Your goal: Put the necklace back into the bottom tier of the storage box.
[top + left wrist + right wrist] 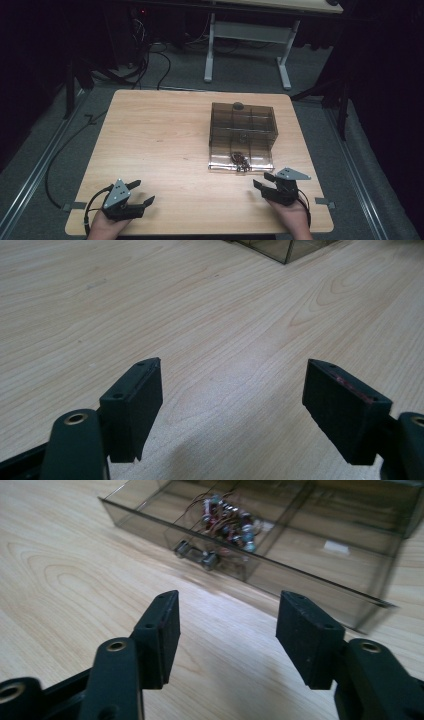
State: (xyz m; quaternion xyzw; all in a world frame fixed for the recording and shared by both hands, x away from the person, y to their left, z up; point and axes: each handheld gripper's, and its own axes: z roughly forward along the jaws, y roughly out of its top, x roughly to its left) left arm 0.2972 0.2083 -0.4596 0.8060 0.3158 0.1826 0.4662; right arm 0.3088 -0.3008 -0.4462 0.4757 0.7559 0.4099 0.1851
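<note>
The right tool (264, 180) is held wide open and empty above the tabletop (160, 145), as is the left tool (141, 192). The small parts (240, 159) are seen in the clear compartment box (243, 131), at eleven o'clock from the right tool.

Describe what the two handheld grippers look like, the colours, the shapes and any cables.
Both the left gripper and the right gripper are matte black, each with two blocky, flat-faced jaws on arms with round bolt holes. A grey three-cornered plate with small dark holes sits on top of each. A black cable trails from each. No sleeve shows at either hand.
</note>
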